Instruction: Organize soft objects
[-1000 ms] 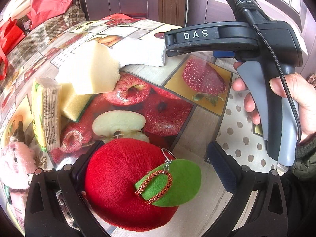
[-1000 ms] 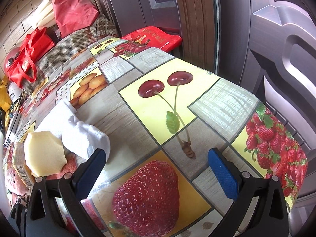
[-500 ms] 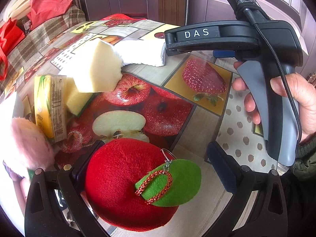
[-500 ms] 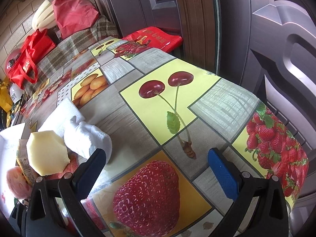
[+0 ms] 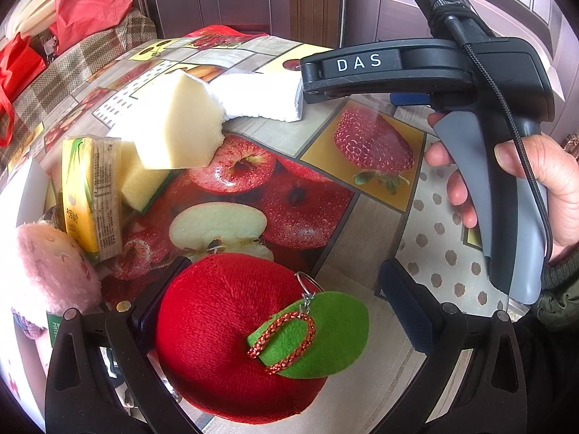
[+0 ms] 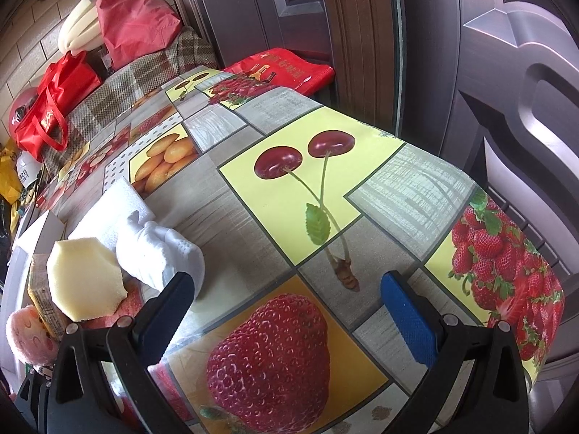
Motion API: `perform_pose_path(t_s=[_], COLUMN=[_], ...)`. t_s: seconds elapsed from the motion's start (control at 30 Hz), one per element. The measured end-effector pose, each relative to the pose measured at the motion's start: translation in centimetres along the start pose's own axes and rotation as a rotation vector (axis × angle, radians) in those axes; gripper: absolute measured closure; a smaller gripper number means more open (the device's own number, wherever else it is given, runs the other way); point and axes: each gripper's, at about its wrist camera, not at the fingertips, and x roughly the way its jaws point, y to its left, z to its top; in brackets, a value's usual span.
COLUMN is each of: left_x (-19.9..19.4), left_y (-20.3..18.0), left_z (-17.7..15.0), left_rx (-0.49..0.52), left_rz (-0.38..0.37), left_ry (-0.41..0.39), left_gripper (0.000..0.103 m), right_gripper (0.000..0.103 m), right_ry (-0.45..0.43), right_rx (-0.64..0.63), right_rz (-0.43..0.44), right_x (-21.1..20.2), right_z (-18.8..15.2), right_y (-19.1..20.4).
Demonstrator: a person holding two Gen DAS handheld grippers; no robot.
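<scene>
A red plush apple (image 5: 231,332) with a green felt leaf lies between the wide-open jaws of my left gripper (image 5: 286,300); it touches the left finger, the right finger stands apart. Beyond it lie a pale yellow sponge (image 5: 177,126), a yellow-green sponge (image 5: 139,184), a white foam piece (image 5: 260,96), a yellow tissue pack (image 5: 90,195) and a pink plush toy (image 5: 50,271). My right gripper (image 6: 289,303) is open and empty above the tablecloth; the white foam (image 6: 159,253) and yellow sponge (image 6: 83,282) lie to its left. Its body (image 5: 488,108) shows in the left wrist view.
The table (image 6: 380,195) has a fruit-print cloth; its edge runs along the right near a dark door (image 6: 506,72). Red bags (image 6: 134,18) sit on a plaid seat at the far left. A white box edge (image 5: 25,195) stands by the pink toy.
The left view has shifted: the sponges, tissue pack and pink plush toy now sit further right and closer in frame. The apple stays between the left jaws. The right gripper barely moved.
</scene>
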Motion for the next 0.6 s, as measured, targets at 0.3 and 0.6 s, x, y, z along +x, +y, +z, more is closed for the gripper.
perform_pose_path(t_s=[0.3, 0.6], left_x=[-0.01, 0.09], left_y=[0.00, 0.02], left_z=[-0.01, 0.15], left_rx=[0.000, 0.000], left_rz=[0.000, 0.000], left_ry=[0.000, 0.000], left_gripper=[0.001, 0.001], right_gripper=[0.000, 0.000], right_ry=[-0.001, -0.007], right_rx=[0.000, 0.012], right_rz=[0.000, 0.018], right_x=[-0.01, -0.16], right_z=[0.01, 0.02], right_y=[0.08, -0.24])
